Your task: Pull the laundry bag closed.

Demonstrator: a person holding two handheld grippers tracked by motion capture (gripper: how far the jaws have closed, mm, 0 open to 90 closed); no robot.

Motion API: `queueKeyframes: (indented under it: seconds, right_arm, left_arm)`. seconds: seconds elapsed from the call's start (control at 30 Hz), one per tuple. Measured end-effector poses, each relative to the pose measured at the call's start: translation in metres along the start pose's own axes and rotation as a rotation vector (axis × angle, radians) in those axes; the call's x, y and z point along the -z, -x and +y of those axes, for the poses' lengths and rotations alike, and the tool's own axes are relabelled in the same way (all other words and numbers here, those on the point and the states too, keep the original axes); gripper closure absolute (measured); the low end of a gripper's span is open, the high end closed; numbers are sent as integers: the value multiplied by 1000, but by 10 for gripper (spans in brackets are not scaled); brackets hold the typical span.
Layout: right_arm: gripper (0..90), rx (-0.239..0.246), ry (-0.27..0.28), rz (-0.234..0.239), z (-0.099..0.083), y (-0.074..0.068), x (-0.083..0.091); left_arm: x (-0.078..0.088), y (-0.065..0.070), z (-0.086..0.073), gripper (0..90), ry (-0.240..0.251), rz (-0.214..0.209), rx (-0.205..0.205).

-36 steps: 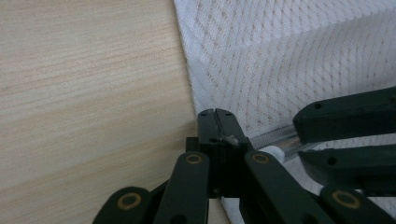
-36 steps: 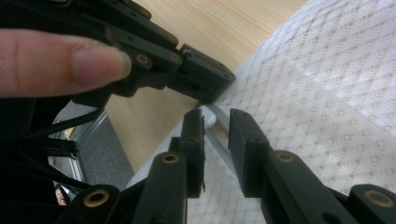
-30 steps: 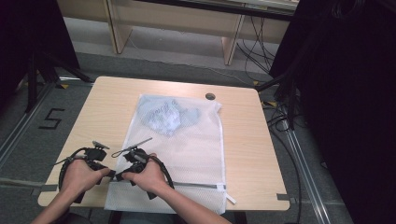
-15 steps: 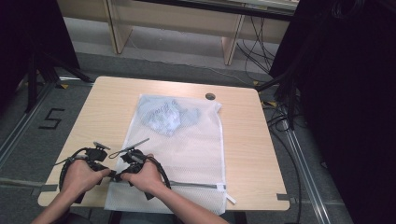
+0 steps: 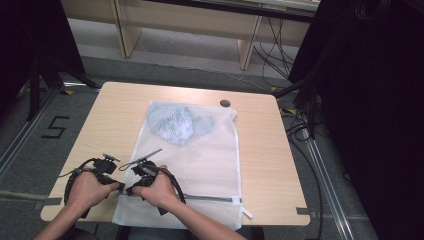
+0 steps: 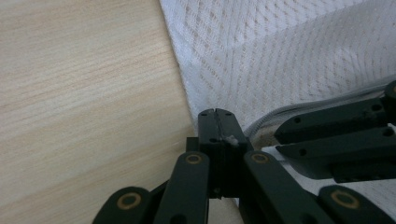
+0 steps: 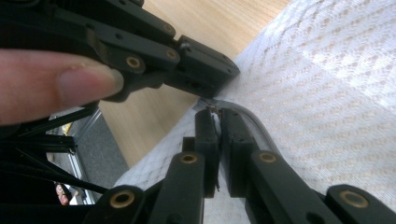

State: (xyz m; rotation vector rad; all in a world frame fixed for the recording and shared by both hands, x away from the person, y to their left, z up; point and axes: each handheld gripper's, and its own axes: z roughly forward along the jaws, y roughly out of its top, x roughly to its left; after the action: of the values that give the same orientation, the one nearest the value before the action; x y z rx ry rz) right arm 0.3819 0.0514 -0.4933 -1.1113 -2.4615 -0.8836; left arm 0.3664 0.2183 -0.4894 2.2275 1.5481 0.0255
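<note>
1. a white mesh laundry bag (image 5: 200,165) with a grey zipper (image 5: 210,198) lies flat across the middle of the light wooden table (image 5: 280,165), a pale blue garment (image 5: 175,122) inside its upper part.
2. the left gripper (image 5: 119,186), at lower left, is pressed together on the bag's corner by the zipper end.
3. the right gripper (image 5: 131,190), just beside it, has just closed, pinching the zipper's small pull (image 7: 212,110).

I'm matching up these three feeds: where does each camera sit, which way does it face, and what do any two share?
High view: above the near table edge, looking forward and down; both forearms, left tool, right tool.
Left gripper view: on the left tool, facing the mesh bag edge; own jaws.
Right gripper view: on the right tool, facing the zipper; own jaws, a thumb.
All share the bag.
</note>
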Motion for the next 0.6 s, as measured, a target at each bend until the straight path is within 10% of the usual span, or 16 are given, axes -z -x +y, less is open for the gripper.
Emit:
queueKeyframes:
  seconds: [0.6]
  right_arm:
    - [871, 30, -2, -3, -5, 4, 9]
  left_arm:
    - [0, 0, 0, 899, 1, 0, 3]
